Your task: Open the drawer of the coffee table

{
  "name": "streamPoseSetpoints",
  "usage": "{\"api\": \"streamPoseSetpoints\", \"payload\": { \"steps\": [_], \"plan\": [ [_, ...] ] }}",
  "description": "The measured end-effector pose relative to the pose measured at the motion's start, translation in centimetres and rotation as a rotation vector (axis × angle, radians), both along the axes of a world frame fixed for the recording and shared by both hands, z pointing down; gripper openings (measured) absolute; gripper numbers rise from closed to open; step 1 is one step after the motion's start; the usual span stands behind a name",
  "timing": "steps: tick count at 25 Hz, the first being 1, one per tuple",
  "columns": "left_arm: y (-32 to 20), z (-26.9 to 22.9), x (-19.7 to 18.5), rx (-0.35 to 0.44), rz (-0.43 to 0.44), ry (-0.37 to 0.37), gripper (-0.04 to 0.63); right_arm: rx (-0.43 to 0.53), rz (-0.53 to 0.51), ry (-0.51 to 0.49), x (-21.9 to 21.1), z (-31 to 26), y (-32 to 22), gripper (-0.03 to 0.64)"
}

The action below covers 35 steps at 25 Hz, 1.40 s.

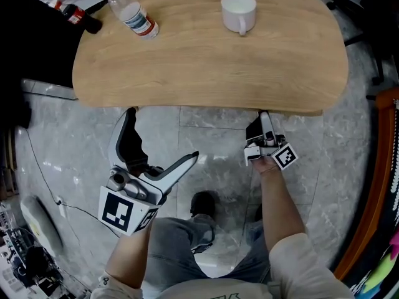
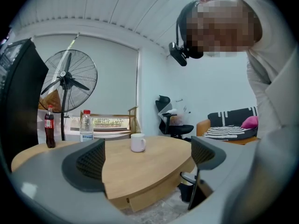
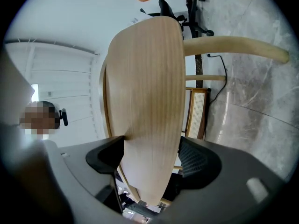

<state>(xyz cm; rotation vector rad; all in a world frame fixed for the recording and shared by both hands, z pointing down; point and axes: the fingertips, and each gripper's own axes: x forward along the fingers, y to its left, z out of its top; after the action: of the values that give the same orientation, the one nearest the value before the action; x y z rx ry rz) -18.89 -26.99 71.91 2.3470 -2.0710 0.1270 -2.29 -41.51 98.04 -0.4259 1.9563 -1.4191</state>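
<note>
The coffee table (image 1: 206,61) has a light wooden oval top. Its drawer (image 2: 145,197) hangs under the near edge of the top. My right gripper (image 1: 265,120) reaches under that edge, rolled on its side, its tips hidden by the top. In the right gripper view the wooden drawer panel (image 3: 145,125) fills the gap of the right gripper (image 3: 152,150), and both pads touch it. My left gripper (image 1: 163,134) hovers over the floor in front of the table's left part, open and holding nothing, its pads (image 2: 88,164) wide apart.
On the table stand a white mug (image 1: 239,11), a water bottle (image 1: 132,12) and a cola bottle (image 1: 78,16). A fan (image 2: 67,80), an office chair (image 2: 170,120) and a sofa (image 2: 231,125) stand beyond. The person's knees and a shoe (image 1: 202,204) are near the grippers.
</note>
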Motion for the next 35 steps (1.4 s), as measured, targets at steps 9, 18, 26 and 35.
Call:
{"api": "streamPoseSetpoints", "payload": {
  "steps": [9,18,26,35],
  "plan": [
    [0.5,-0.4,1.0,0.0,0.012,0.027,0.563,-0.022,-0.02,0.008,1.4,-0.3,3.9,0.365],
    [0.8,-0.7,2.4,0.001,0.029,0.046,0.563,-0.048,-0.095,0.01,4.0,0.2,9.5,0.367],
    [1.7,-0.9,3.4,-0.015,0.045,0.062,0.564,-0.057,-0.157,0.023,5.4,-0.4,13.7,0.368],
    [2.1,-1.2,3.6,-0.007,0.046,0.051,0.563,-0.04,-0.21,0.013,6.1,0.8,14.4,0.373]
  ]
}}
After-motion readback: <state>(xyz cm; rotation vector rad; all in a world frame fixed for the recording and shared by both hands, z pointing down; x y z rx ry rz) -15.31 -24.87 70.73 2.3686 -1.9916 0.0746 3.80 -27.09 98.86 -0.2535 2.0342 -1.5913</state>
